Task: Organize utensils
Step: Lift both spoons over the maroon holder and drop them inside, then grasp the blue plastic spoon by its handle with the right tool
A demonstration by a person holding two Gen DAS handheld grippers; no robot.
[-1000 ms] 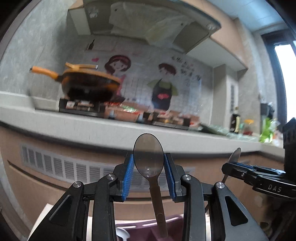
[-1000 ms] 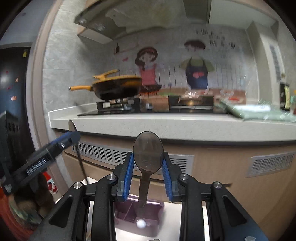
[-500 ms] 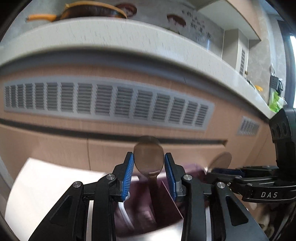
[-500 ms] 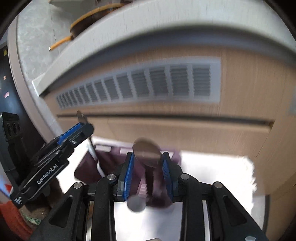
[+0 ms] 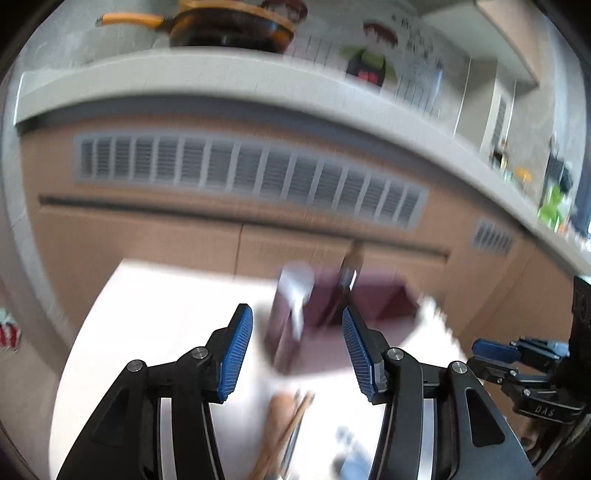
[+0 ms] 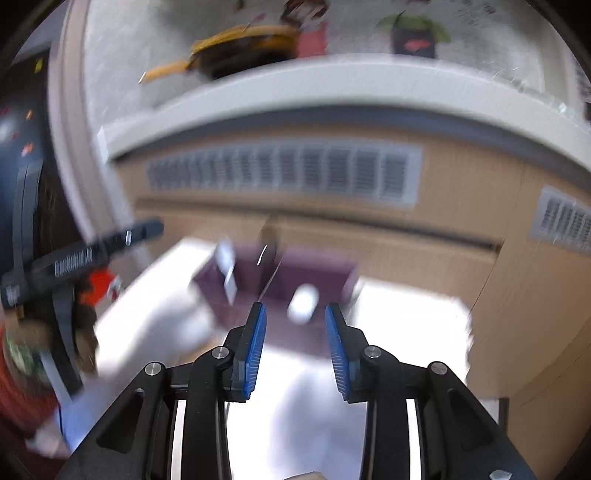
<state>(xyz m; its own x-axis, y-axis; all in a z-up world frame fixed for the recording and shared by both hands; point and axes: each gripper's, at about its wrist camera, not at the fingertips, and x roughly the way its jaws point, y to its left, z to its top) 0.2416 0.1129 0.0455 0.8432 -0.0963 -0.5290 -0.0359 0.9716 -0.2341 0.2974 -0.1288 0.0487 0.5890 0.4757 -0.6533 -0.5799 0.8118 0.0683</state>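
A purple utensil holder (image 5: 373, 302) stands on the white table (image 5: 155, 325) just beyond my left gripper (image 5: 297, 350). That gripper's jaws are opening wide and nothing sits between its blue pads. A dark spoon (image 5: 349, 271) and a white spoon (image 5: 295, 291) stand in the holder. In the right wrist view the holder (image 6: 321, 273) lies ahead of my right gripper (image 6: 295, 347), whose jaws are also opening with nothing between the pads. The dark spoon (image 6: 267, 240) leans in the holder, and a blurred white piece (image 6: 303, 302) shows near its front. Both views are motion-blurred.
Wooden utensils (image 5: 284, 432) lie on the table under my left gripper. Brown cabinets with a vent grille (image 5: 243, 177) rise right behind the table, under a white counter (image 5: 221, 77) with a frying pan (image 5: 229, 29). The left gripper (image 6: 110, 240) shows at the left of the right view.
Both grippers sank and tipped down toward the purple holder. Each one held a dark spoon by the bowl earlier; now both sets of jaws stand apart and hold no spoon.
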